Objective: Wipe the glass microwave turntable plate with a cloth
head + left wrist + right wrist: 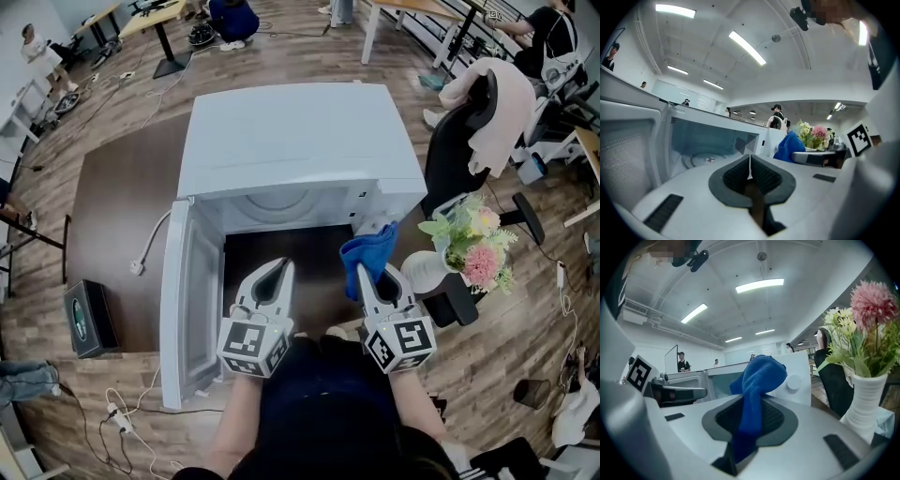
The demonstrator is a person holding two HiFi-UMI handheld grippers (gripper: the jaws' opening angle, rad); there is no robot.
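Wood flooring and desks surround a brown table (112,216) that carries a white microwave (291,141), its door (187,309) swung wide at the left gripper's outer side. Both grippers hover side by side just outside the open cavity, pointing into it.

The right gripper (364,274) is clenched on a blue cloth (757,380). The fabric is pinched between the pads and bunches up in a loose fold past the tips. The left gripper (749,158) has its jaws pressed together with nothing between them.

The plate (705,160) lies on the cavity floor, ahead of and below the left gripper's tips and apart from them. From the right gripper it sits ahead and off to the left, and the cloth has not yet touched it. A vase of flowers (862,394) stands close at the right gripper's outer side.

By these signs, the step in hand is the approach, with the cloth secured and wiping not begun. The next move likely calls for carrying the right gripper forward, leftward and down through the opening until the cloth's free fold lands flat on the glass. It should keep clear of the cavity's edge. The plate may turn or rock under pressure, so a light, steady press seems wise.
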